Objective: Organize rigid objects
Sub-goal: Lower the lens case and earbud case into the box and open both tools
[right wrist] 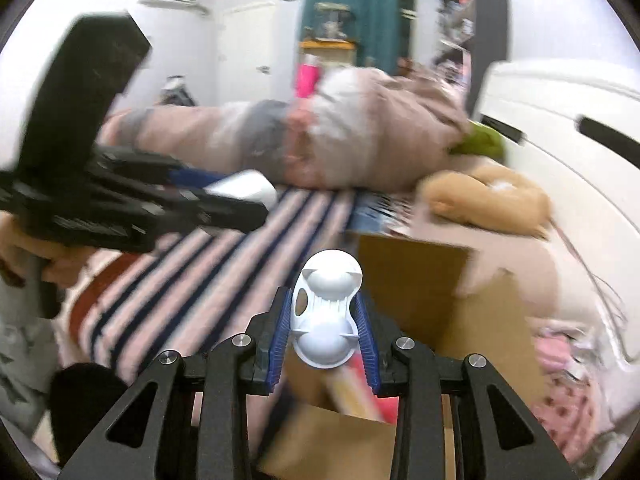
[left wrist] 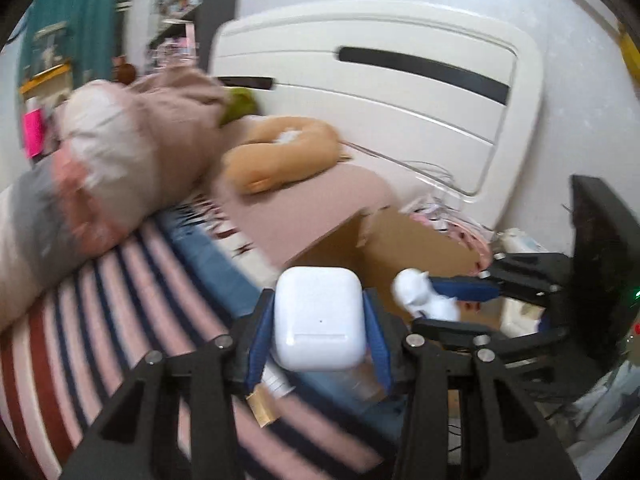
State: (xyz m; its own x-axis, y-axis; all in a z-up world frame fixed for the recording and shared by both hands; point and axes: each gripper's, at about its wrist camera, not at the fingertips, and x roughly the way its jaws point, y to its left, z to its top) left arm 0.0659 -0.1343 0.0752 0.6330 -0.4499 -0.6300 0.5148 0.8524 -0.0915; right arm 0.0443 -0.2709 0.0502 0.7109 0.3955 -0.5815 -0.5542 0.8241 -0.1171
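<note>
Both grippers loaded: L (left wrist: 318, 316) earbud case (left wrist: 319, 318), R (right wrist: 326, 320) white holder (right wrist: 326, 316).

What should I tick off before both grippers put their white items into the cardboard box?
1. Left gripper shut on the white rounded plastic earbud case: ok.
2. Right gripper shut on the white plastic double-dome piece: ok.
3. Brown cardboard box open with flaps up: ok.
4. Free room inside the box: cannot tell, blurred.
5. Grippers apart from each other: ok.
6. Either item above the box opening: cannot tell.
</note>
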